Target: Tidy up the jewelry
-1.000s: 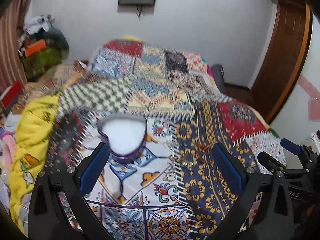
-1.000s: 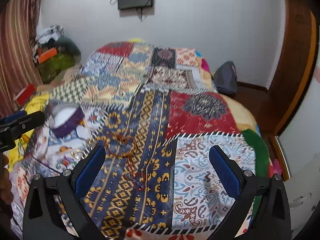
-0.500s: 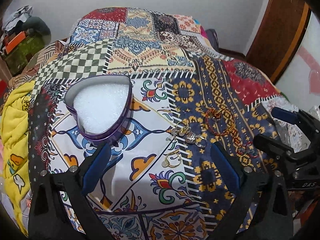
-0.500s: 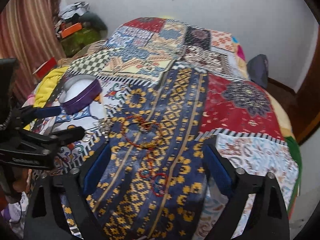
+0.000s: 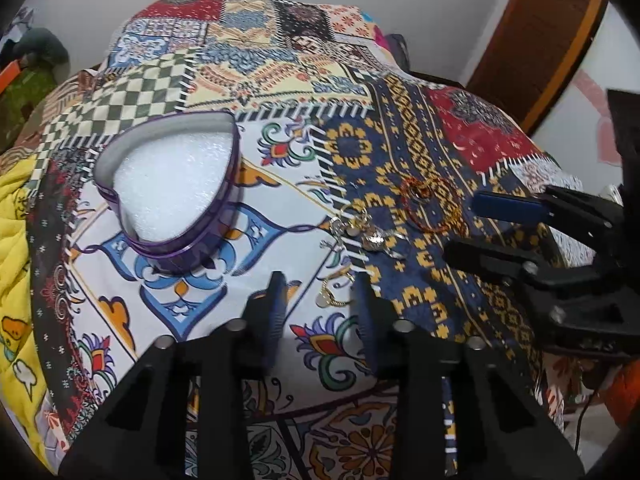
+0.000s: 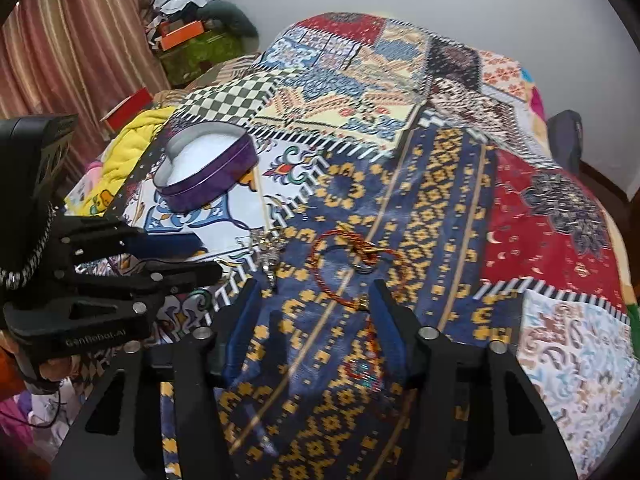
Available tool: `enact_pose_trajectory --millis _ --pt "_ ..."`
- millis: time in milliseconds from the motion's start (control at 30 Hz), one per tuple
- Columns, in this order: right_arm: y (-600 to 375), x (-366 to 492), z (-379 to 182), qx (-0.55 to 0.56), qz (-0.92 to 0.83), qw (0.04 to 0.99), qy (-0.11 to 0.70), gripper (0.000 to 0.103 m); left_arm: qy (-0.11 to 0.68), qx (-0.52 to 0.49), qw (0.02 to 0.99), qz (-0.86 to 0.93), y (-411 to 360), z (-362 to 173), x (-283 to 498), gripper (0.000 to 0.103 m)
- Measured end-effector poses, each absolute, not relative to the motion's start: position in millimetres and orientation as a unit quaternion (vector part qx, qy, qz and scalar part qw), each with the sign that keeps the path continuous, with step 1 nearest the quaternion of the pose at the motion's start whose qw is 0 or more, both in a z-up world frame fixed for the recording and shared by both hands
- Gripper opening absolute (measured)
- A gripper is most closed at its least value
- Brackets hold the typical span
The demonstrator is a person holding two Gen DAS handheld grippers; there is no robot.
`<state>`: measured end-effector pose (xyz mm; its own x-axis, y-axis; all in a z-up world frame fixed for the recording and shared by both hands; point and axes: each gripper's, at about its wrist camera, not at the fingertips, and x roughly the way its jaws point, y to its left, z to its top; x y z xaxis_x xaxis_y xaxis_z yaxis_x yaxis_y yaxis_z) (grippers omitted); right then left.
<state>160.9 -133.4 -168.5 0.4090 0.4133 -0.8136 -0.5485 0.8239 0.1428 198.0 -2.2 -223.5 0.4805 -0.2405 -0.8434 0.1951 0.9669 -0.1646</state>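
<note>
left gripper [image 5: 318,300]: black frame, silver screws, blue pads | right gripper [image 6: 312,304]: same, blue pads inside jaws

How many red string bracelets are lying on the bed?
2. The big red cord bracelet lies on the blue-and-yellow patch just ahead of the right gripper. The small red beaded bracelet lies nearer, beside that gripper's right finger. Others could be hidden.

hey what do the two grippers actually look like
Both are matte black plastic frames with silver bolts and two fingers faced with blue pads. The left hand-held gripper carries white lettering on its side, visible in the right view. The right hand-held gripper looks the same.
</note>
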Motion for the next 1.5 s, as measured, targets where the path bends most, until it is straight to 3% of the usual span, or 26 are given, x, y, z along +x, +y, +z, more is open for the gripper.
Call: enact_pose_trajectory --millis 133,233,500,567,900,1500 --pt "-122 166 -173 -0.068 0.306 0.824 0.472 0.041 0.490 -0.012 0.861 -0.133 -5 -226 198 0.024" --pt "-113 169 -177 -0.067 0.320 0.815 0.479 0.036 0.491 -0.019 0.860 -0.138 -2 -228 199 0.012" --pt "-95 178 -191 -0.076 0.329 0.800 0.495 0.023 0.485 -0.027 0.862 -0.147 4 -227 194 0.007" --pt "-93 178 -191 -0.079 0.327 0.802 0.494 0.014 0.484 -0.029 0.862 -0.147 4 -226 194 0.007" --pt "-100 170 -175 -0.069 0.321 0.810 0.486 0.014 0.475 -0.044 0.869 -0.135 10 -214 186 0.007" --pt "-82 161 -104 -0.042 0.322 0.858 0.398 0.014 0.378 -0.061 0.920 -0.081 51 -133 170 0.007"
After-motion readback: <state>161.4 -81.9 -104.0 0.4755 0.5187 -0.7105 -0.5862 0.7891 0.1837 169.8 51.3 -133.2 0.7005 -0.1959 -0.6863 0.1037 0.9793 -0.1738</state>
